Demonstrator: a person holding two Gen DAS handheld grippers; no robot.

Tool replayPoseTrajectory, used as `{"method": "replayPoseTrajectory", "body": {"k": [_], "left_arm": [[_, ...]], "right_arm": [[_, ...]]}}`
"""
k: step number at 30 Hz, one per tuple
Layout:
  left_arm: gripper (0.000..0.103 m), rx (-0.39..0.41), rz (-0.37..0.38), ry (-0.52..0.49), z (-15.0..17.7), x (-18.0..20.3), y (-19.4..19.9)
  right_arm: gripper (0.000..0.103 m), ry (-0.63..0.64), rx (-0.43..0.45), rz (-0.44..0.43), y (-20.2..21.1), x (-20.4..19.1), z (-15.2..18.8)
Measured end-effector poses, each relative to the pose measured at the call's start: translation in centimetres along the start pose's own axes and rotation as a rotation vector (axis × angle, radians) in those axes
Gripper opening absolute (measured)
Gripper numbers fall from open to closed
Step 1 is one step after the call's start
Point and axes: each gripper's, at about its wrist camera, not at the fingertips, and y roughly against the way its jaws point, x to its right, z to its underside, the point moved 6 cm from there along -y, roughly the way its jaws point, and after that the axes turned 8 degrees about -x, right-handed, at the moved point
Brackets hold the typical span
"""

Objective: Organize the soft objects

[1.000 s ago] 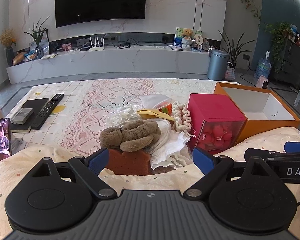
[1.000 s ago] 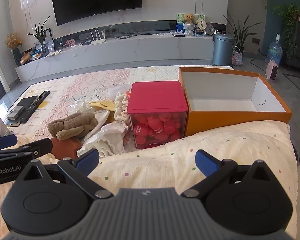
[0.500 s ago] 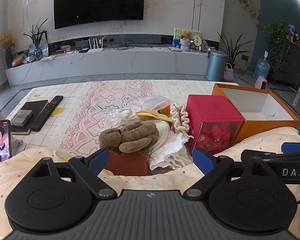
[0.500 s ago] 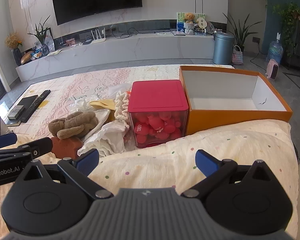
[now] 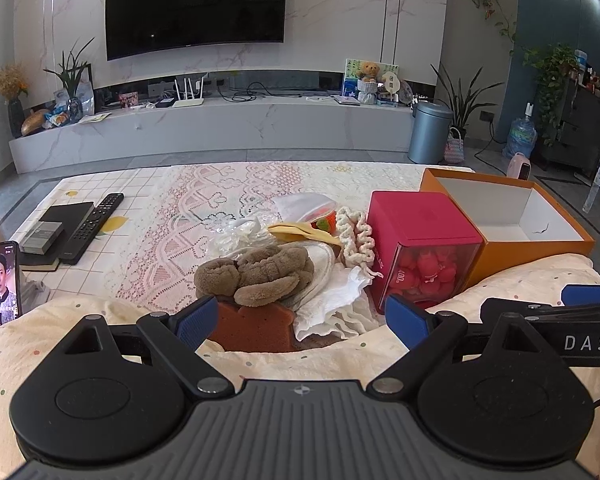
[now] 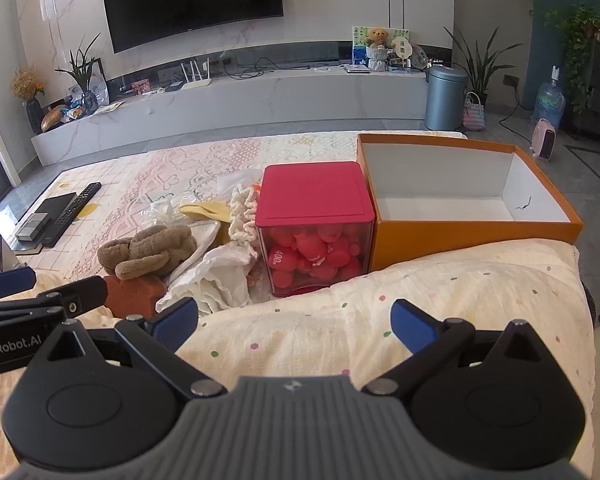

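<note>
Your left hand-held gripper (image 5: 300, 320) hangs over the cream, dot-patterned cushion (image 5: 100, 328) with its blue-padded fingers spread wide and nothing between them. Your right hand-held gripper (image 6: 296, 324) sits the same way, wide and empty, above the same cushion. In the left wrist view the side of the right tool shows the letters "DAS"; in the right wrist view the left tool reads "enRobot.AI", its start cut off.

The soft things lie in a heap on the lace-patterned cloth (image 5: 204, 216) just beyond the cushion. A brown plush knotted toy (image 5: 256, 272) rests on top of a rust-brown sponge shaped like a slice of toast (image 5: 256, 328). Beside it to the right is a crumpled white cloth (image 5: 332, 300), and behind that a cream crocheted scrunchie (image 5: 352, 232) leans against the clear cube box with a red lid (image 5: 420, 248). That box is full of red plush balls, one marked "400." on its face. A yellow soft piece (image 5: 300, 232) and a clear plastic bag (image 5: 236, 236) lie farther back in the heap.

Touching the right side of the cube stands an open orange cardboard box with a white inside (image 6: 476, 224), empty apart from a small dark mark on its floor.

At the far left, a black remote control (image 5: 92, 228) lies beside a dark flat book, and a phone (image 5: 3, 284) stands upright with a video playing.
</note>
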Motion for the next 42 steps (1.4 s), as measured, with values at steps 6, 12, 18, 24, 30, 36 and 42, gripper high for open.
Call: {"method": "replayPoseTrajectory", "body": {"k": [6, 12, 18, 24, 30, 36, 42], "left_arm": [[0.103, -0.001, 0.002, 0.0, 0.0, 0.0, 0.0], [0.103, -0.001, 0.002, -0.002, 0.0, 0.2, 0.0], [0.103, 0.001, 0.003, -0.002, 0.1, 0.2, 0.0], [0.103, 0.001, 0.007, -0.003, 0.1, 0.3, -0.1], [0.103, 0.004, 0.021, 0.008, 1.0, -0.3, 0.0], [0.1, -0.004, 0.045, 0.022, 2.2, -1.7, -0.6], [0.076, -0.028, 0.119, -0.027, 2.5, -2.1, -2.3]], "right_arm": [[0.1, 0.0, 0.001, 0.0, 0.0, 0.0, 0.0], [0.1, -0.005, -0.001, -0.002, 0.0, 0.1, 0.0], [0.1, -0.009, -0.004, -0.004, -0.1, 0.1, 0.1], [0.1, -0.008, -0.003, -0.006, 0.0, 0.1, 0.2], [0.1, -0.021, 0.005, -0.032, -0.1, -0.1, 0.4], [0.1, 0.042, 0.047, -0.064, -0.9, -1.0, 1.3], [0.1, 0.114, -0.017, -0.1, -3.2, -2.3, 1.4]]}}
